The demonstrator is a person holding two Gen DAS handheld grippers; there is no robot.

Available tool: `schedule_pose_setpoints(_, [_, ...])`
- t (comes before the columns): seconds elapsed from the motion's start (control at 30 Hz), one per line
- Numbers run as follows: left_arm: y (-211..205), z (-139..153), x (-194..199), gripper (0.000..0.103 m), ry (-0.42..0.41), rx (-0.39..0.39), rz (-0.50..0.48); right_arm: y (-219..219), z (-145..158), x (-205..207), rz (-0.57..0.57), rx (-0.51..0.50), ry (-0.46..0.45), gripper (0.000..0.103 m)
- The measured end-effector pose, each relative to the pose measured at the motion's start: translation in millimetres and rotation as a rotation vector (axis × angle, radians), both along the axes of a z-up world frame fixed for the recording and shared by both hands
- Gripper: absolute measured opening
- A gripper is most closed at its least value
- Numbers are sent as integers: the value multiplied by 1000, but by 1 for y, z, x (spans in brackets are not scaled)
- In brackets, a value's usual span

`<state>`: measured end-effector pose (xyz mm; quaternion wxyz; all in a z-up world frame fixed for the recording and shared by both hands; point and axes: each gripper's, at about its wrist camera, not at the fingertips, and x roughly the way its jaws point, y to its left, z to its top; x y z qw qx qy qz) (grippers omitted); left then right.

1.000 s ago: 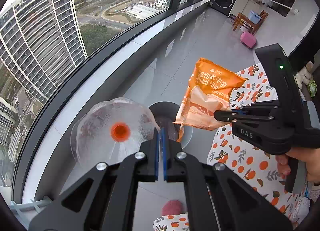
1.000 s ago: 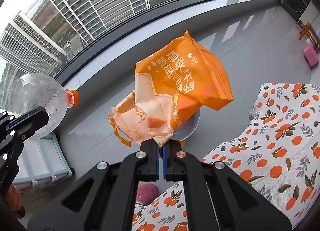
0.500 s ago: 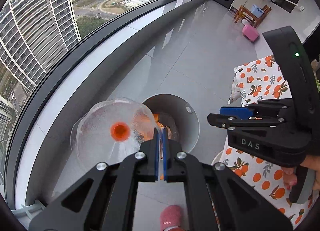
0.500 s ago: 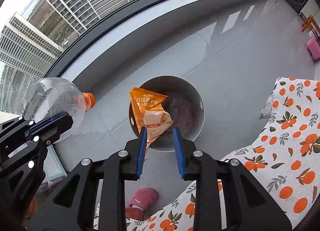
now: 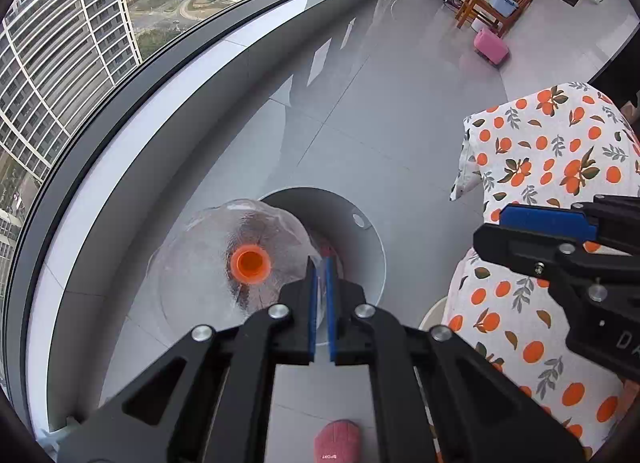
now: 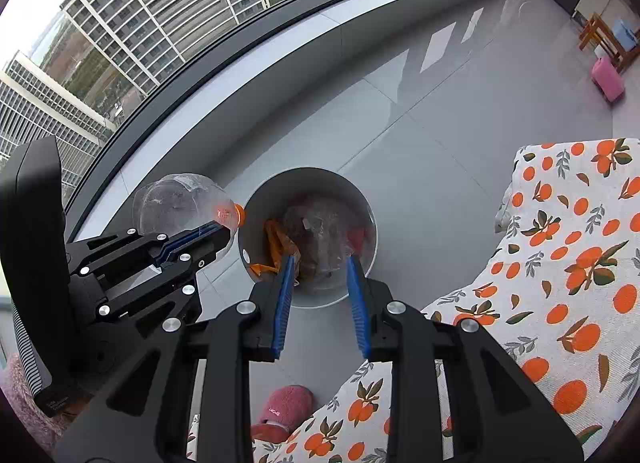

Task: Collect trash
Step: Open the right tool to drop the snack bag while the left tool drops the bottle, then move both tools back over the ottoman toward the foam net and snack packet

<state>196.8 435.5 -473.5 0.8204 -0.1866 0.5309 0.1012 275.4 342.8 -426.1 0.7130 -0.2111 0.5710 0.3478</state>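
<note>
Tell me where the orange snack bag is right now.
In the right wrist view, the orange snack bag lies inside the round trash bin, against its left wall, just beyond the open right claw.

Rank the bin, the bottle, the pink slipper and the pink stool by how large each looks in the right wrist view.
1. Bin
2. Bottle, though it is held nearer the camera than the bin, so its true size is unsure
3. Slipper
4. Stool, far off, so it only looks smallest

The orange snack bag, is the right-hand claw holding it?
No. The right gripper stands open and empty, and the orange snack bag lies inside the bin below.
</note>
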Motion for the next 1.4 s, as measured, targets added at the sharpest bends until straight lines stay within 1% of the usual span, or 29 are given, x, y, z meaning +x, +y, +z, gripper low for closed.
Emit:
schedule_pose_setpoints(0.17, [-3, -10, 14, 8, -4, -4, -11, -6, 4, 8, -27, 10, -3, 26])
schedule_pose_setpoints(0.23, [-3, -13, 19, 11, 2, -15, -12, -7, 5, 10, -32, 12, -8, 26])
schedule_pose_setpoints(0.27, [-2, -14, 21, 16, 4, -21, -13, -8, 5, 11, -35, 13, -9, 26])
schedule_pose_setpoints(0.33, [-3, -15, 24, 33, 6, -24, -14, -10, 5, 13, -39, 15, -9, 26])
schedule_pose_setpoints(0.37, [-4, -13, 24, 52, 0, -16, -13, -11, 5, 13, -41, 15, -9, 26])
schedule_pose_setpoints(0.4, [-5, -11, 23, 62, -10, -5, -13, -12, 6, 13, -43, 17, -8, 26])
schedule_pose_setpoints(0.5, [-8, -7, 24, 64, -12, -1, -26, -15, 8, 13, -49, 20, -10, 26])
schedule_pose_setpoints(0.67, [-12, 0, 18, 64, 3, -4, -22, -21, 17, 11, -58, 31, -15, 26])
schedule_pose_setpoints(0.8, [-17, 25, 4, 64, 15, 14, -28, -31, 36, 6, -70, 46, -20, 26])
schedule_pose_setpoints(0.93, [-30, 69, -18, 64, 31, 73, -38, -50, 70, -7, -84, 70, -26, 27])
schedule_pose_setpoints(0.97, [-34, 82, -25, 64, 35, 87, -40, -56, 81, -12, -88, 77, -28, 29])
schedule_pose_setpoints(1.0, [-40, 96, -31, 64, 36, 94, -42, -64, 93, -17, -94, 84, -34, 34])
schedule_pose_setpoints(1.03, [-45, 110, -38, 64, 32, 94, -45, -71, 105, -23, -99, 90, -39, 36])
schedule_pose_setpoints(1.2, [-88, 176, -74, 65, 35, 139, -83, -119, 161, -58, -132, 121, -45, 36])
schedule_pose_setpoints(1.23, [-98, 187, -81, 66, 35, 144, -93, -130, 171, -65, -137, 122, -47, 36])
schedule_pose_setpoints(1.3, [-117, 207, -93, 66, 34, 131, -113, -156, 188, -80, -149, 121, -55, 36])
schedule_pose_setpoints(1.4, [-149, 233, -108, 66, 27, 117, -140, -203, 206, -98, -180, 116, -64, 36])
